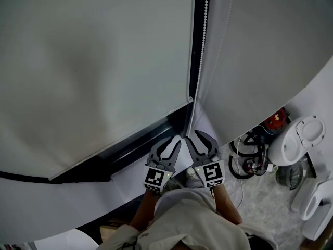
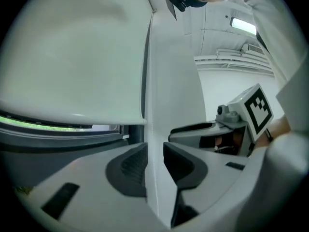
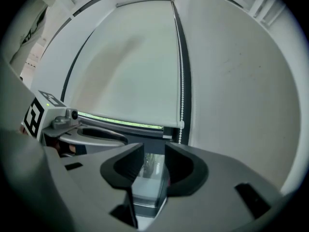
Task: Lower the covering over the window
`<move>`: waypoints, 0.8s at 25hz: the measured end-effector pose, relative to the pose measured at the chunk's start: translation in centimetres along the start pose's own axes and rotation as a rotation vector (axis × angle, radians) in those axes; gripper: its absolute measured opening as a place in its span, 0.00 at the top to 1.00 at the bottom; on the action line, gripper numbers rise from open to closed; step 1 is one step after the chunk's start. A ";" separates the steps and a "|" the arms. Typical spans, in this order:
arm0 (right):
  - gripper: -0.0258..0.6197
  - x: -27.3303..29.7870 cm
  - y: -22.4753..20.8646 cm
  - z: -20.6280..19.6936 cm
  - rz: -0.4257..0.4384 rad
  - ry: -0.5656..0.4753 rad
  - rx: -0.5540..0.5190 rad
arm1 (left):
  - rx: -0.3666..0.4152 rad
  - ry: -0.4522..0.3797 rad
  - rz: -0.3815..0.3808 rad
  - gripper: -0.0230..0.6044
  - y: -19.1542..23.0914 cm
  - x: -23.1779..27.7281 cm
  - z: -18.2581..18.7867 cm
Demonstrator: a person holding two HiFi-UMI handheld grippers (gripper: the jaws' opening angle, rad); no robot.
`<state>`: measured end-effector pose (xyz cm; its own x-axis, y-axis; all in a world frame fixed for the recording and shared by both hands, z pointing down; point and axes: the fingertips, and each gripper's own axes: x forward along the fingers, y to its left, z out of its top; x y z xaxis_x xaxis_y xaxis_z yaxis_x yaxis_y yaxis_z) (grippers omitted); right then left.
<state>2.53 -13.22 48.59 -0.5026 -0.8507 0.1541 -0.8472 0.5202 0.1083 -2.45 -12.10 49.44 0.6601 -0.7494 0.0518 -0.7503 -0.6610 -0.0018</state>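
A white roller blind (image 1: 93, 61) hangs over most of the window, its bottom bar (image 1: 119, 138) a little above the dark sill (image 1: 136, 149). In the right gripper view a strip of daylight shows under the blind (image 3: 130, 66). A white bead chain (image 1: 203, 46) runs down the blind's right edge to between my two grippers. My left gripper (image 1: 174, 141) is beside it with its jaws apart; in its own view only pale wall shows in its gap (image 2: 154, 161). My right gripper (image 1: 197, 136) is open too, the chain (image 3: 182, 81) ending just beyond its jaws (image 3: 154, 161).
A plain white wall (image 1: 260, 51) stands right of the window. On the floor to the right are white appliances (image 1: 296, 139), a red object (image 1: 276, 120) and looped cables (image 1: 247, 152). The person's torso is close under the grippers.
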 end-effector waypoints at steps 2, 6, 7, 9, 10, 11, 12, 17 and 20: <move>0.76 -0.1 0.1 0.4 -0.004 -0.014 -0.004 | 0.006 -0.013 -0.003 0.79 -0.1 -0.1 0.7; 0.77 -0.4 -0.2 1.2 -0.011 -0.040 -0.007 | 0.016 -0.030 -0.015 0.79 -0.4 -0.1 1.6; 0.77 -0.5 -0.3 1.3 -0.013 -0.045 -0.008 | 0.016 -0.033 -0.017 0.79 -0.5 -0.1 1.7; 0.77 -0.6 -0.4 1.3 -0.019 -0.036 -0.004 | 0.018 -0.045 -0.020 0.79 -0.6 0.0 2.2; 0.77 -0.7 -0.5 1.2 -0.021 -0.029 -0.001 | 0.023 -0.058 -0.021 0.79 -0.7 0.1 2.5; 0.77 -0.8 -0.6 1.2 -0.023 -0.025 0.000 | 0.029 -0.073 -0.023 0.79 -0.7 0.2 2.9; 0.77 -0.9 -0.6 1.2 -0.025 -0.024 0.001 | 0.035 -0.083 -0.027 0.79 -0.8 0.3 3.2; 0.77 -1.1 -0.7 2.0 -0.034 -0.036 -0.001 | 0.050 -0.105 -0.047 0.79 -1.0 0.6 4.4; 0.77 -1.4 -1.0 2.6 -0.040 -0.040 -0.003 | 0.047 -0.101 -0.058 0.79 -1.3 1.1 4.8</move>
<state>3.65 -12.79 45.76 -0.4746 -0.8733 0.1098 -0.8664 0.4855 0.1170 -0.63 -12.25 44.75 0.7041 -0.7085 -0.0475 -0.7101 -0.7024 -0.0484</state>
